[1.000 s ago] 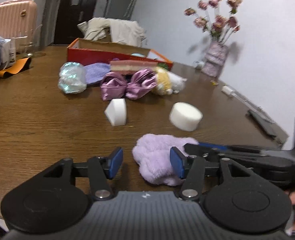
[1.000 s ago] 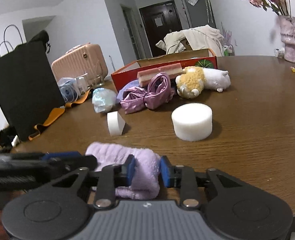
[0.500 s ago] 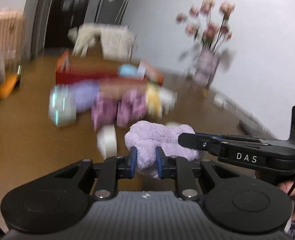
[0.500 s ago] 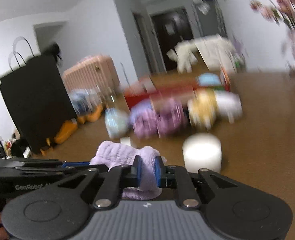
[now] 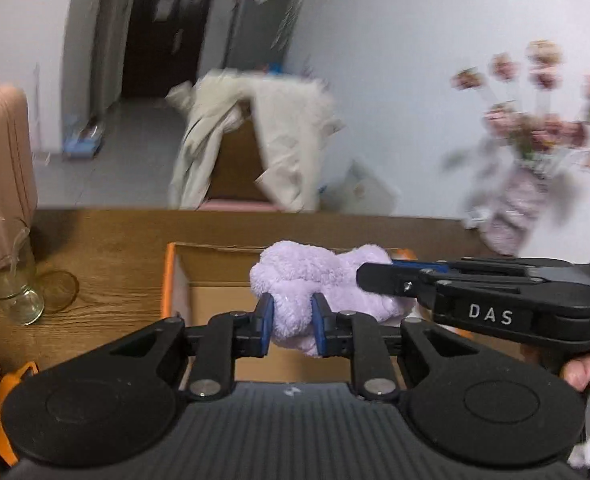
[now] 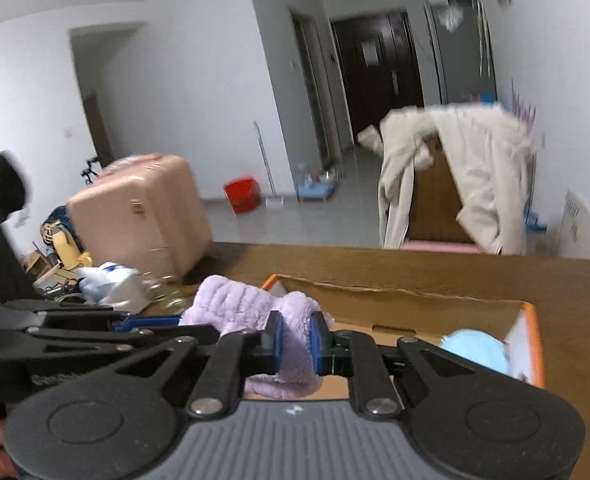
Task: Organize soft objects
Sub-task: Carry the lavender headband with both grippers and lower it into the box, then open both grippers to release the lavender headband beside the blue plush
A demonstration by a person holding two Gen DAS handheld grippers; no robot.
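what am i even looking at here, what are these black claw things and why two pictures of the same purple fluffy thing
There is no robot here. A person holds a hand tool with two fingers in each hand, and a wide-angle camera on each tool looks forward along its fingers. So one picture is taken from the left tool and the other from the right tool, at the same moment.

In the left view, the left gripper pinches the purple fluffy cloth, and the right tool reaches in from the side. In the right view, the right gripper pinches the same cloth. Both are shut on it and hold it over an open cardboard box with orange edges, which stands on a wooden table. A light blue soft thing already lies in the box. A glass jar stands to the left.
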